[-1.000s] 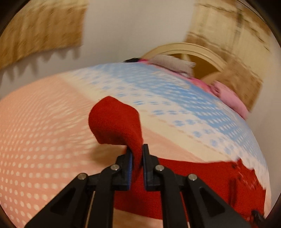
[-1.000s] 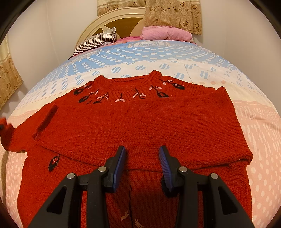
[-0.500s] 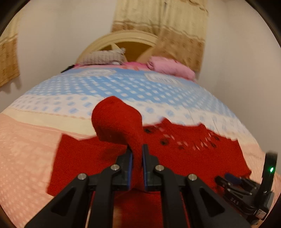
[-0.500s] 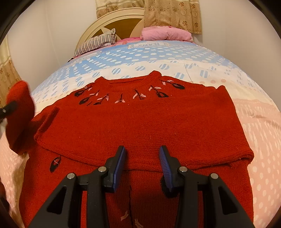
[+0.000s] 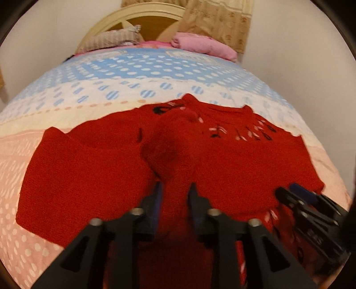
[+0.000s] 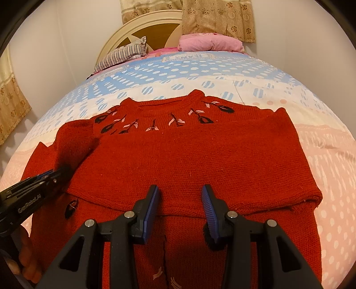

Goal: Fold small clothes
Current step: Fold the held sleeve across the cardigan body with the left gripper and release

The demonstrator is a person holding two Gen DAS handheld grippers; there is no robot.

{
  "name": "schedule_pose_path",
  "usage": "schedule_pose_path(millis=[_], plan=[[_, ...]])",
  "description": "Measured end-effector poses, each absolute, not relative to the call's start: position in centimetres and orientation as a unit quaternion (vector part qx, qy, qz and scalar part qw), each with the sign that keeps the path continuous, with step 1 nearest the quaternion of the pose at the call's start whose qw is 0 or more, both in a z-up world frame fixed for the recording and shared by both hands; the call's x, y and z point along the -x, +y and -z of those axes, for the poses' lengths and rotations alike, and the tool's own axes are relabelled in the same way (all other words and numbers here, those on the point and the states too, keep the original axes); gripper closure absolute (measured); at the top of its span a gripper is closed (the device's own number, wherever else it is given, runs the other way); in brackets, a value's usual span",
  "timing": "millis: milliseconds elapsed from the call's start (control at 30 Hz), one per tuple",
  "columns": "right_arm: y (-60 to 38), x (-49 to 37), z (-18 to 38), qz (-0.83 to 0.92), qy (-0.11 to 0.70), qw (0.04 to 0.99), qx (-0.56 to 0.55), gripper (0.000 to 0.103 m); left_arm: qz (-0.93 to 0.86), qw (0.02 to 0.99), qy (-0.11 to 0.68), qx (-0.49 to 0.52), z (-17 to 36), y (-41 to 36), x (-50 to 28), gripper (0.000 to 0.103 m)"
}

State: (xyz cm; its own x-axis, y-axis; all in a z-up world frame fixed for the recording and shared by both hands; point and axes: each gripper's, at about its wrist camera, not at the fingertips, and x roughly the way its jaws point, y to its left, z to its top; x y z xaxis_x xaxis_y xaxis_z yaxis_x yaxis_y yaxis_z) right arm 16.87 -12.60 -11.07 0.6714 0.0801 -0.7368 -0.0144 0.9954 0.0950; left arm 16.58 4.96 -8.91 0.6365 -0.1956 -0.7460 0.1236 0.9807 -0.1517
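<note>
The left gripper (image 5: 174, 191) has just been opening its jaws, and they now stand parted with the red sleeve (image 5: 169, 151) still lying between them, the knit bunched in a soft hump just beyond the tips. Whether the pads still touch the wool is hard to tell through the blur, but the pinch is let go. From the right wrist view the same gripper (image 6: 55, 174) comes in low at the left edge, its tips over the left side of the garment.

Over on the right, the right gripper (image 6: 180, 195) hangs with its jaws released too, blue pads (image 6: 152, 207) apart, nothing clamped between them; below the gap lies the folded edge of the red sweater (image 6: 191, 155). In the left wrist view it (image 5: 291, 191) shows at the near right edge, over the sweater's right side.

The sweater itself lies flat across the near half of the bed, neckline pointing far, black and pink stitching in a row below the collar, one sleeve already folded straight across the chest. Under it is the dotted bedspread (image 6: 329, 169), pink near, cream then blue farther off.

At the far end sit a striped pillow (image 6: 124, 54) to the left and a pink pillow (image 6: 211, 42) to the right, against a cream headboard (image 6: 142, 22), with patterned curtains (image 6: 218, 17) above.
</note>
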Motion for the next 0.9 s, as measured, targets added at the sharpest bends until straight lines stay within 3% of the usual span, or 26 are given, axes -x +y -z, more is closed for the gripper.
schedule_pose_path(millis=[100, 167, 367, 533, 733, 767, 800, 833, 900], plan=[[-12.4, -17.0, 11.1, -0.036, 0.406, 0.912, -0.039, 0.05, 0.098, 0.904, 0.41, 0.074, 8.1, 7.2, -14.8, 0.028], [-12.1, -17.0, 11.2, -0.034, 0.409, 0.911, -0.03, 0.049, 0.071, 0.913, 0.391, 0.091, 7.6, 9.9, -13.1, 0.024], [-11.3, -17.5, 9.8, -0.038, 0.427, 0.903, -0.031, 0.047, -0.045, 0.921, 0.35, 0.167, 7.9, 19.1, -10.2, 0.023], [-9.6, -17.7, 7.8, -0.145, 0.418, 0.878, -0.182, 0.046, -0.092, 0.9, 0.36, 0.227, 10.7, 23.1, -10.4, 0.023], [-3.7, -19.4, 10.5, -0.105, 0.45, 0.884, -0.074, 0.047, -0.064, 0.896, 0.356, 0.258, 11.3, 23.1, -10.3, 0.015], [-2.9, -19.1, 10.5, -0.098, 0.436, 0.893, -0.049, 0.049, -0.062, 0.896, 0.354, 0.26, 11.3, 23.1, -10.3, 0.013], [-2.4, -18.9, 10.5, -0.096, 0.43, 0.897, -0.029, 0.066, -0.059, 0.896, 0.353, 0.261, 11.3, 23.1, -10.3, 0.011], [-1.8, -18.8, 10.6, -0.098, 0.428, 0.898, -0.01, 0.076, -0.057, 0.896, 0.353, 0.262, 11.3, 23.1, -10.2, 0.01], [-1.1, -18.6, 10.4, -0.101, 0.426, 0.899, 0.006, 0.084, -0.056, 0.897, 0.353, 0.262, 11.2, 23.2, -10.5, 0.008]])
